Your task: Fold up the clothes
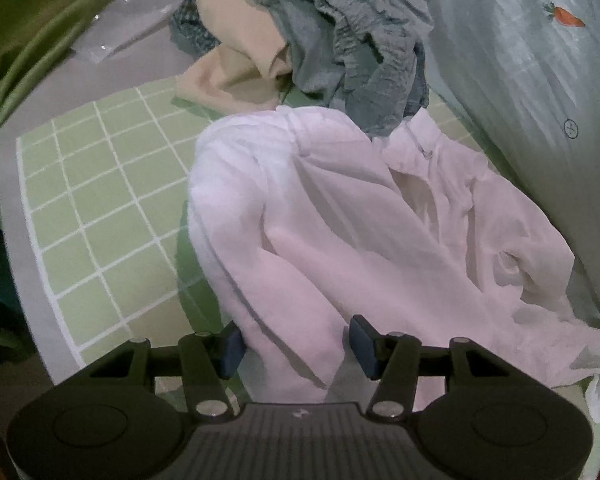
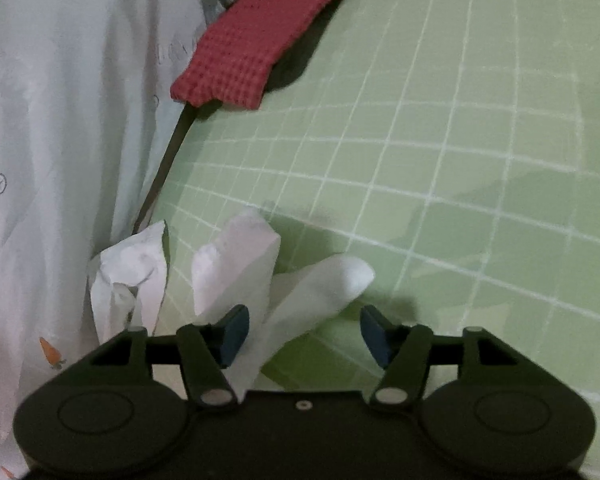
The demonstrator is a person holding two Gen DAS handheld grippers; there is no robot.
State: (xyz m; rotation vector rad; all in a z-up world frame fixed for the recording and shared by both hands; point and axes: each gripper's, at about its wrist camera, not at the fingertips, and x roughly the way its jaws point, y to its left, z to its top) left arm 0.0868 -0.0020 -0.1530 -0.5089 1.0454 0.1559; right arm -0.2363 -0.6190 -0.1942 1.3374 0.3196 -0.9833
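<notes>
Left wrist view: your left hand-held gripper (image 1: 296,346) stands open over the pink shirt (image 1: 340,220), spreading toward 12 o'clock. Your right hand-held gripper (image 2: 304,336) gapes, white cloth (image 2: 300,300) between its jaws.

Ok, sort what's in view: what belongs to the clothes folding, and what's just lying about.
For the job:
- pale pink shirt, spread on the green checked mat
- grey garment and beige garment, piled behind it
- white cloth ends ahead of the right gripper

Lying about:
- red fly swatter
- carrot-print sheet
- clear plastic bag
</notes>
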